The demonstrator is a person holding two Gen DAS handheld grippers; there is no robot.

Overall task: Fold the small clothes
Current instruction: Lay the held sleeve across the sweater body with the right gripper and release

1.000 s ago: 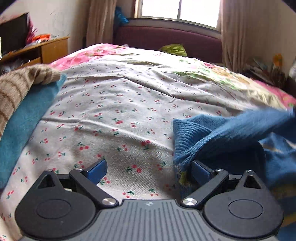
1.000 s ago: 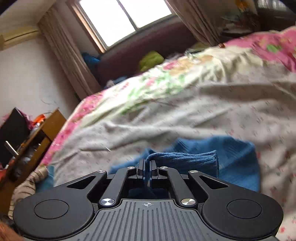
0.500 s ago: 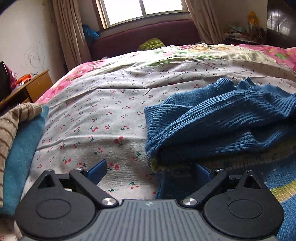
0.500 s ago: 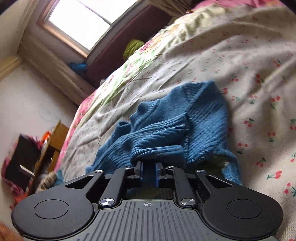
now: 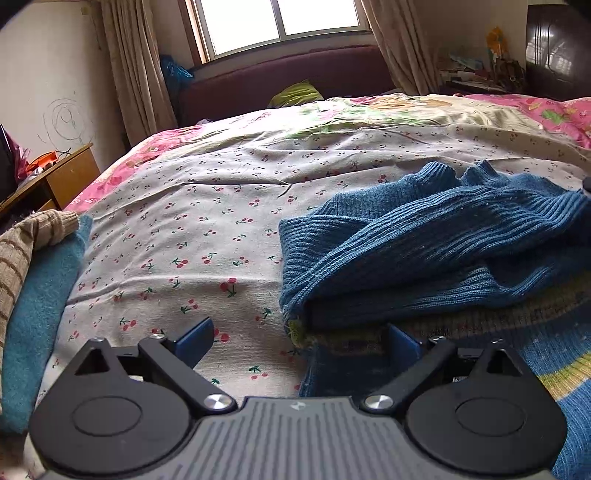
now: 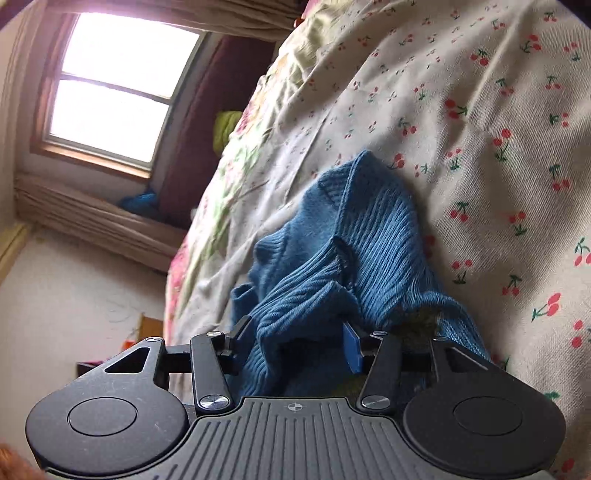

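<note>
Lying just past the 2 spread fingers of the left gripper, the blue knit sweater is bunched on the cherry-print bedsheet, its folded sleeve draped across the body. The right gripper stands spread too, its fingers on either side of the ribbed sleeve without pinching it. Farther left rests a striped tan garment over teal cloth; beyond, a window.

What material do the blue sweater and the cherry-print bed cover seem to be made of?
Blue sweater: knitted yarn, probably wool or acrylic; raised ribs and a soft matte surface show.
Cherry-print bed cover: thin woven fabric, likely cotton; it looks flat and matte, with fine creases and a visible weave in the right wrist view.
</note>
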